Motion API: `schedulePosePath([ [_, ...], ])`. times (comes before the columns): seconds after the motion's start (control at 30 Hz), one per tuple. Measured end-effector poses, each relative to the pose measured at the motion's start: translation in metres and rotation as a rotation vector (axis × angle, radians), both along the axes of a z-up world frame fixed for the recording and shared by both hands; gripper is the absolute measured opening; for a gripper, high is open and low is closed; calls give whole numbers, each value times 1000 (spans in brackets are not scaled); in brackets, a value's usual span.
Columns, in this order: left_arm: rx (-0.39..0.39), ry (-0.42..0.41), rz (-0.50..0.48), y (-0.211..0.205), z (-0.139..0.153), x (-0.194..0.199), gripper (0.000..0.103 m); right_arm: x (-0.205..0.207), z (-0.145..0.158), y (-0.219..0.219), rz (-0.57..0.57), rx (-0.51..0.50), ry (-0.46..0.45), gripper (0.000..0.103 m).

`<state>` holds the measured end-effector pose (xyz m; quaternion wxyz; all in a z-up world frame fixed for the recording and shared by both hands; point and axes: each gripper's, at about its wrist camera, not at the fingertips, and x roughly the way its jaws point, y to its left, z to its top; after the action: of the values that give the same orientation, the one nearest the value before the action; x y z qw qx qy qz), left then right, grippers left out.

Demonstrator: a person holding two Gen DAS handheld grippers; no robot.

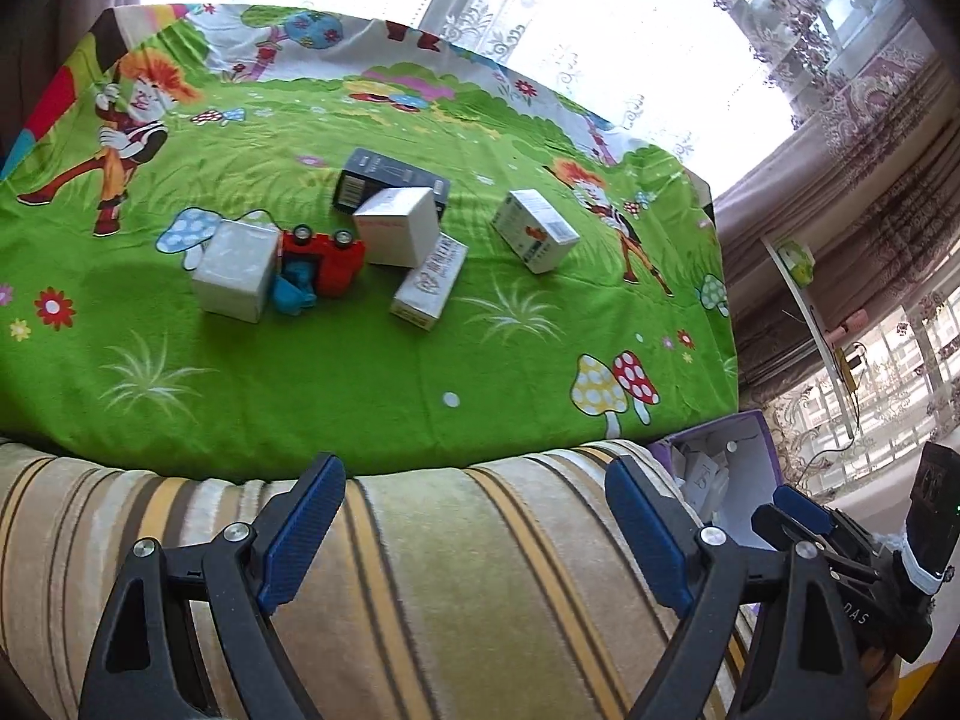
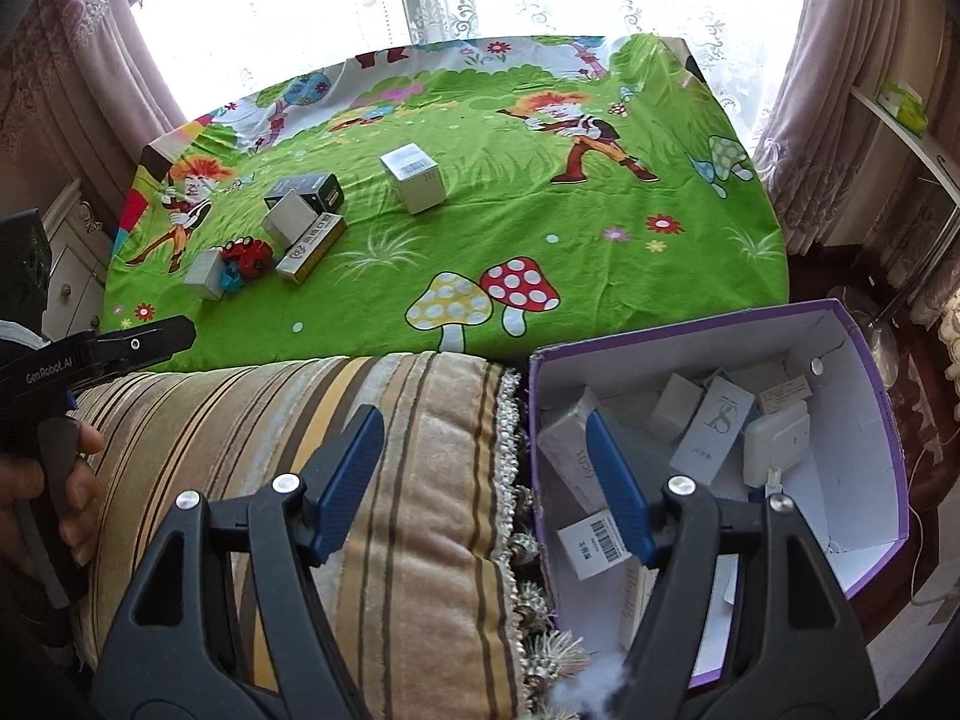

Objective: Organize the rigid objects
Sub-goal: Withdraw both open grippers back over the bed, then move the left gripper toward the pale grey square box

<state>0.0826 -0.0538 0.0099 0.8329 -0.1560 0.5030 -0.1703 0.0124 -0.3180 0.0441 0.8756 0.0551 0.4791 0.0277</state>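
Six items left mid-frame on the green bed cover [image 1: 372,372]; we'd take the lone white carton [image 1: 534,230] across flat sides, light, stiff. Left claw [image 1: 474,528], right claw [image 2: 486,486] both released, empty.

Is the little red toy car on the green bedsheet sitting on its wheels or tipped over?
Tipped over. The red toy car lies on its side on the green bedsheet, two wheels pointing up, wedged between a white box and another white box.
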Motion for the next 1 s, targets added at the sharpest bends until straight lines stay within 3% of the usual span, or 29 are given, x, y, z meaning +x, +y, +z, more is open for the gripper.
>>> schedulePosePath([
  [0.4,81,15,90,66,-5,35,82,38,-3,45,100,2,30,73],
  [0.77,205,68,73,68,-21,79,81,85,-6,79,172,-21,40,73],
  [1.0,240,74,85,74,-34,99,78,113,-10,109,235,-33,43,73],
])
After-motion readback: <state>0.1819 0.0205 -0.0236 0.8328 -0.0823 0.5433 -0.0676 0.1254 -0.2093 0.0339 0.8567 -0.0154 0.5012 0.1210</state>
